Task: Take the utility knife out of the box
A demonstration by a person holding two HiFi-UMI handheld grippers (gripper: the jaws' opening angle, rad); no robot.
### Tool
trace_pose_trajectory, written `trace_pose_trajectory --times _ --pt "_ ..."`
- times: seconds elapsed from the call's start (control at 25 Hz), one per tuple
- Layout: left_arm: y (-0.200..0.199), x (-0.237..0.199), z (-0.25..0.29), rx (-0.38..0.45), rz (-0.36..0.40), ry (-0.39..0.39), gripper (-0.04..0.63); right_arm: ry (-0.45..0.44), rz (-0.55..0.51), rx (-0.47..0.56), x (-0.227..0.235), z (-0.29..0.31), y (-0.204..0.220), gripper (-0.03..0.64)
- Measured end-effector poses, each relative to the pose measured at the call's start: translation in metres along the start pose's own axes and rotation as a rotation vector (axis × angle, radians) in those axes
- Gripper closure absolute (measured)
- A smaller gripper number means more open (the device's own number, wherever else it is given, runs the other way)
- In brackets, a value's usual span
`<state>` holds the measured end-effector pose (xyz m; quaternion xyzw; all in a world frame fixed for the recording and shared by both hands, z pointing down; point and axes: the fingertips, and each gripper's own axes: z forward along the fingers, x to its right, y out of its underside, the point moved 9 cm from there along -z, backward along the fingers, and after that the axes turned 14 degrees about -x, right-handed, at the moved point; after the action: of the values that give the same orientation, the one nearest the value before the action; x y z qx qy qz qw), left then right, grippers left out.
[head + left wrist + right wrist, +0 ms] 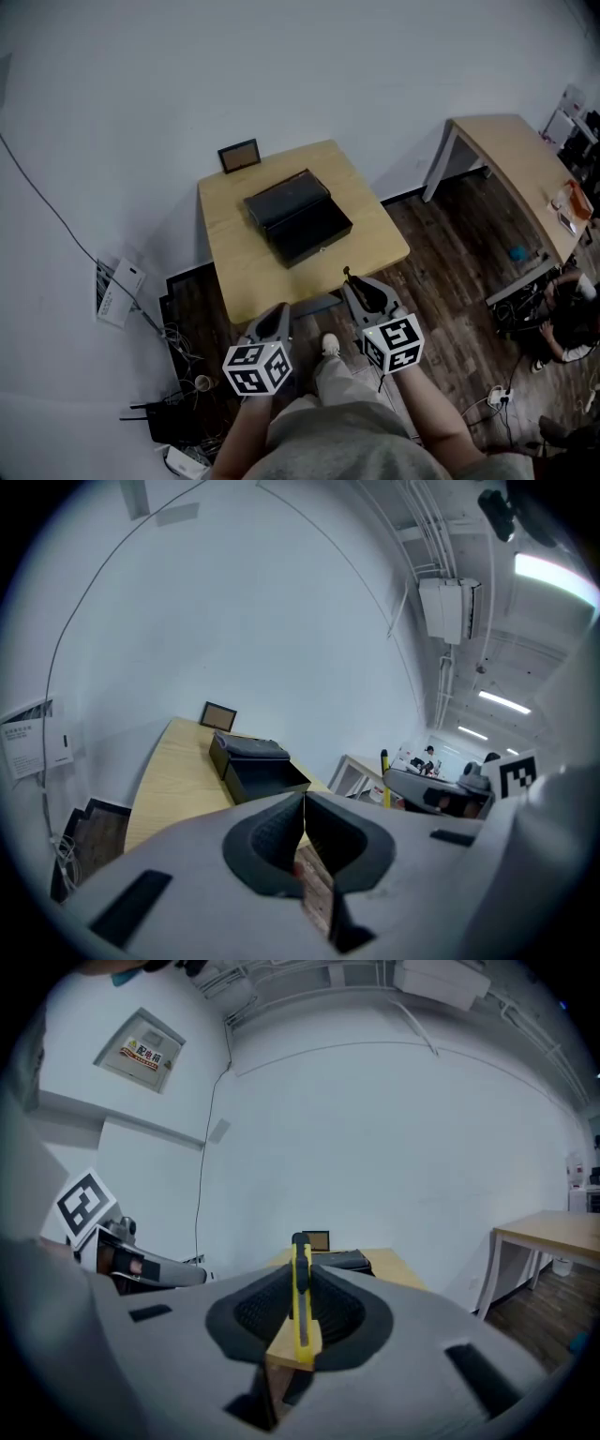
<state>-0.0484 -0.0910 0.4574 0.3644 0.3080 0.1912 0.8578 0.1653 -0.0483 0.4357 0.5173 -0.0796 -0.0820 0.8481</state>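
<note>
Between the right gripper jaws sits the utility knife, clamped; left gripper jaws together.

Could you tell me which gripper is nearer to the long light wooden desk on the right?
Right. The right gripper lies left of the long light wooden desk; the left gripper lies further left still.

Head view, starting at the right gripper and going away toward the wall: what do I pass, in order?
Right gripper holding the utility knife → wooden table → open black box → small frame.
</note>
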Motion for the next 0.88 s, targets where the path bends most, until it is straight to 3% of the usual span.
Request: trace_pose_trajectory --times 0.44,0.88 --pt "0.036 0.013 -0.037 -0.001 0.018 0.014 0.591 0.012 0.047 0.041 -0.031 -0.054 0.024 0.568" --pt "0.042 0.013 -0.044 0.001 0.021 0.017 0.591 -0.016 0.074 0.047 -0.040 -0.060 0.025 0.568"
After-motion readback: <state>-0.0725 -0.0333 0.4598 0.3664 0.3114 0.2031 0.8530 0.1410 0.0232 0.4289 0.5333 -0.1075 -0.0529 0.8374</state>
